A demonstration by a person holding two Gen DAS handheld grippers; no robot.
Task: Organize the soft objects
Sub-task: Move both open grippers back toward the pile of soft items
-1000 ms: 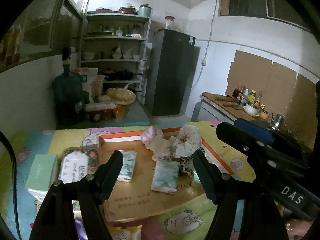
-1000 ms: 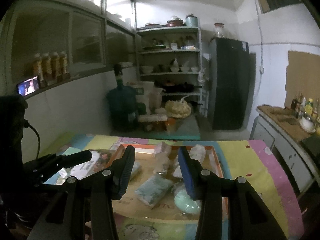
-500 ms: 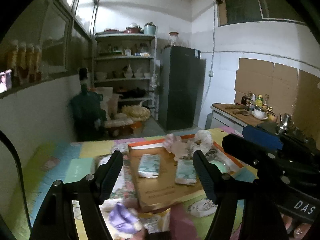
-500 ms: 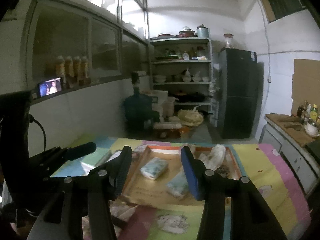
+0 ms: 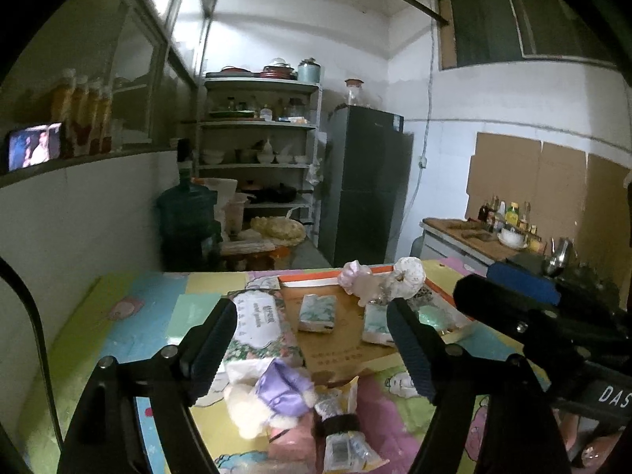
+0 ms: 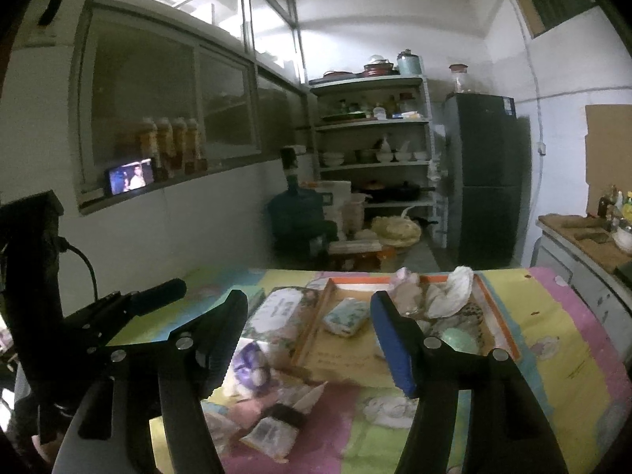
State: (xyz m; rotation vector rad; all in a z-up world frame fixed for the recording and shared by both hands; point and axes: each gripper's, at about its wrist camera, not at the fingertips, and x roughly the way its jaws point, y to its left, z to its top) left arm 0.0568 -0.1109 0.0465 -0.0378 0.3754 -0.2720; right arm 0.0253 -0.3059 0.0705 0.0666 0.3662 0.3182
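Patchwork-print tablecloth (image 5: 130, 316) bears a flat cardboard tray (image 5: 339, 339); both claws, left (image 5: 312, 339) and right (image 6: 308, 335), gape empty.

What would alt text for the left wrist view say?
An open left gripper hovers over a colourful table, above a white plush toy with a purple bow. Beyond it, a shallow cardboard tray holds tissue packs and scrunchies.

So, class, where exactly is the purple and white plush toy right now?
The plush toy lies on the table mat in front of the tray's near edge, low in the left wrist view, between the open left gripper's fingers, beside a banded packet.
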